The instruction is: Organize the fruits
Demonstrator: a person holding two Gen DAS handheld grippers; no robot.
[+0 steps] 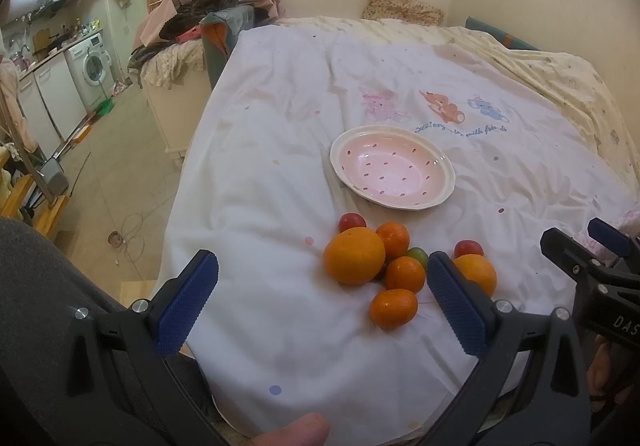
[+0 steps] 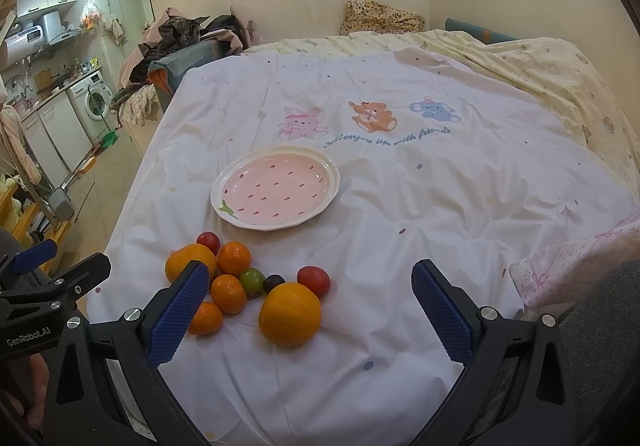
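Observation:
A pile of fruit lies on the white bedsheet: two big oranges (image 1: 353, 255) (image 2: 290, 314), several small mandarins (image 1: 393, 308) (image 2: 228, 293), red cherry tomatoes (image 1: 352, 222) (image 2: 313, 280), a green one (image 2: 251, 280) and a dark one (image 2: 273, 281). Beyond them stands an empty pink plate (image 1: 392, 167) (image 2: 276, 187) with strawberry dots. My left gripper (image 1: 322, 300) is open and empty, just short of the pile. My right gripper (image 2: 310, 320) is open and empty, with the near big orange between its fingers' line of view.
The sheet (image 2: 400, 206) with cartoon animals covers a bed; a yellow blanket (image 2: 540, 66) lies at the back right. Clothes pile (image 1: 208, 6) on furniture at the left. The floor and a washing machine (image 1: 90, 66) are further left.

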